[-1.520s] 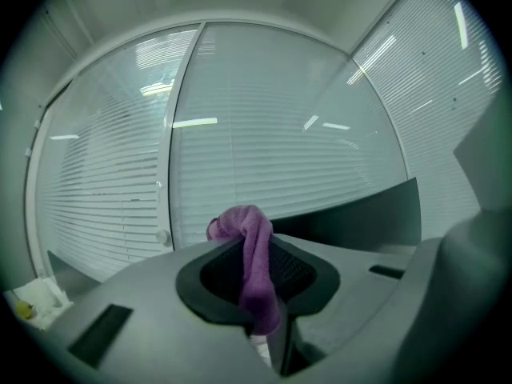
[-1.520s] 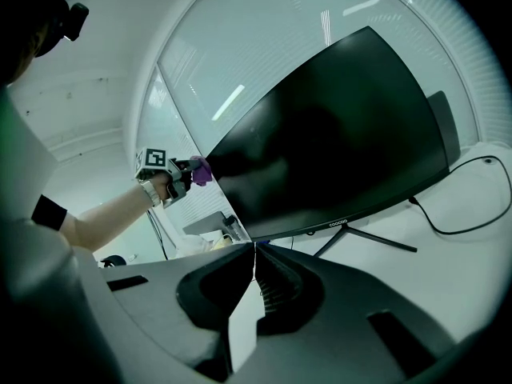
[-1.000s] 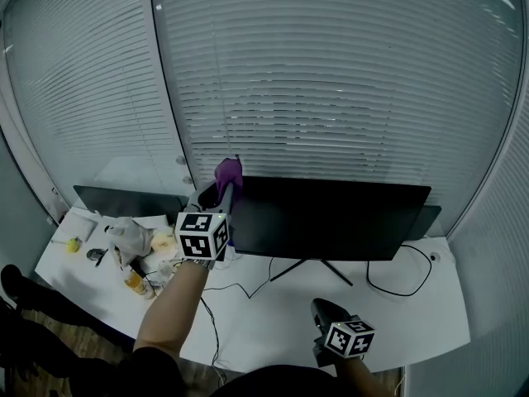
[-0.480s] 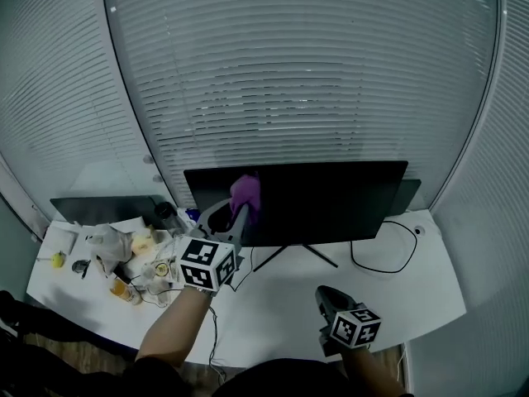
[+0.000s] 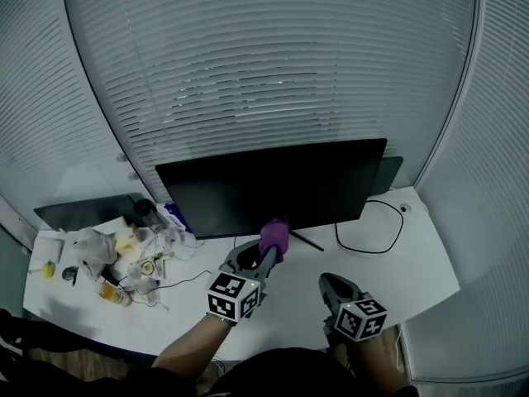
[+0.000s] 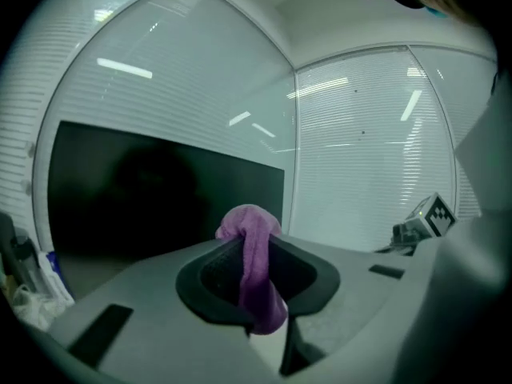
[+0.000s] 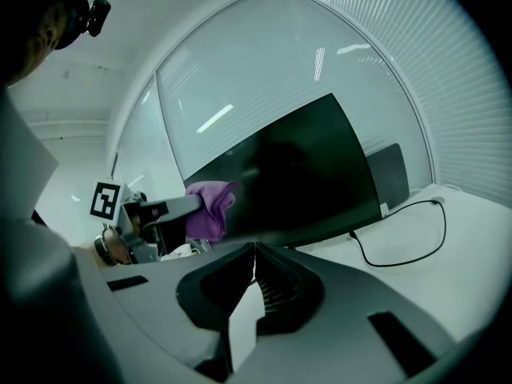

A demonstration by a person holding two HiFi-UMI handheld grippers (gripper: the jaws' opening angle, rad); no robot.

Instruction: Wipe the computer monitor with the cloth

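Observation:
A wide black monitor [image 5: 273, 184] stands on the white desk [image 5: 388, 263], its screen dark. My left gripper [image 5: 273, 242] is shut on a purple cloth [image 5: 274, 236], held just under the monitor's lower edge near the middle. In the left gripper view the purple cloth [image 6: 254, 262] bulges out between the closed jaws with the monitor [image 6: 160, 198] just beyond. My right gripper [image 5: 331, 288] hangs low over the desk's front right, shut and empty. The right gripper view shows the monitor [image 7: 304, 182] ahead and the purple cloth [image 7: 208, 206] at its left.
Clutter of bottles, wrappers and cables [image 5: 124, 259] covers the desk's left part, beside a second dark screen [image 5: 83, 209]. A black cable [image 5: 372, 234] loops on the desk right of the monitor stand. Closed blinds [image 5: 264, 73] fill the windows behind.
The left gripper with the cloth has slid from the screen's upper left down and right to below its lower edge. The head view has shifted, so the monitor sits more centred.

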